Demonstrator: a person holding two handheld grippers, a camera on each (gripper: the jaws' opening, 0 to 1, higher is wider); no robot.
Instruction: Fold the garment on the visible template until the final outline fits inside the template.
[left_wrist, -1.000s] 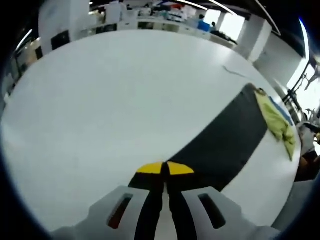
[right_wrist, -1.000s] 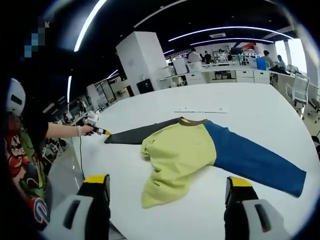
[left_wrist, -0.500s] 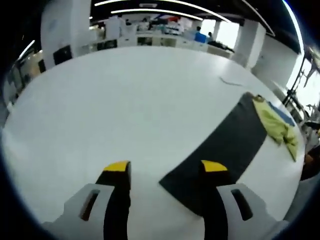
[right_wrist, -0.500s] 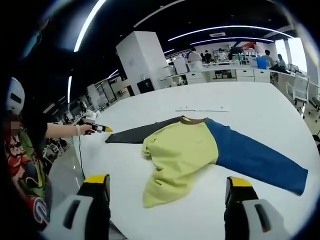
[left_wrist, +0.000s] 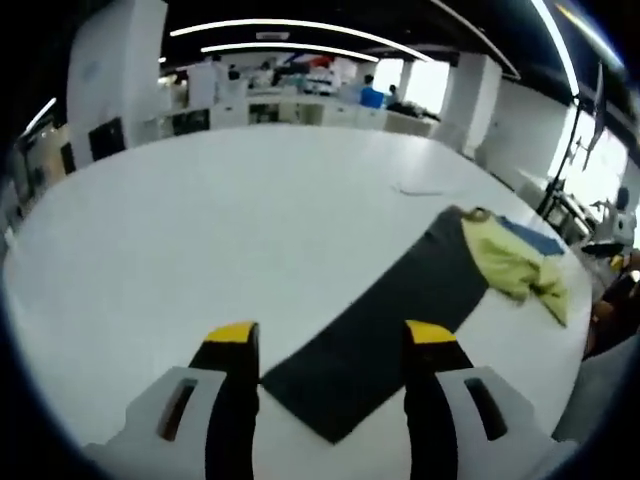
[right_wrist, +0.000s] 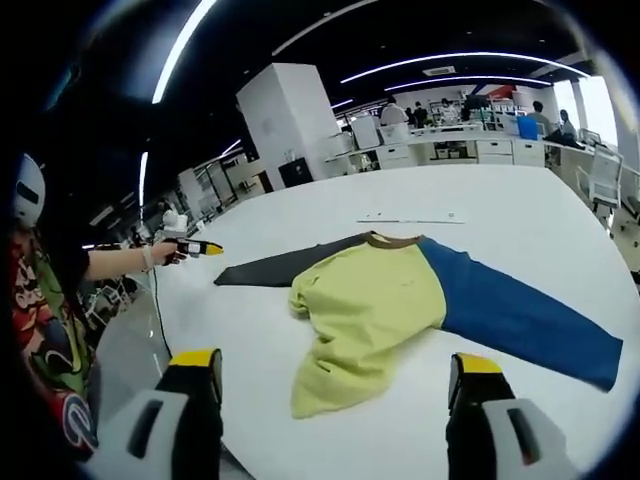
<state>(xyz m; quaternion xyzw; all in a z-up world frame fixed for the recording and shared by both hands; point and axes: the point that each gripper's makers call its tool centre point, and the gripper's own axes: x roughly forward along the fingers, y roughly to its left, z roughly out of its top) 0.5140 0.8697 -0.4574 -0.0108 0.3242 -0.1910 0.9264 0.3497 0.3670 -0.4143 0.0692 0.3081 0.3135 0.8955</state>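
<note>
The long-sleeved shirt (right_wrist: 385, 305) lies spread on the white surface (right_wrist: 520, 225) ahead of the right gripper (right_wrist: 330, 375), whose fingers stand wide and empty: yellow body bunched, blue sleeve (right_wrist: 520, 320) stretched to their right, dark sleeve (left_wrist: 385, 320) running out to their left. That dark cuff lies just ahead of the left gripper (left_wrist: 325, 345), fingers wide apart, gripping nothing. Folding looks barely begun; I'd next bring a sleeve across the body. No template outline is evident.
</note>
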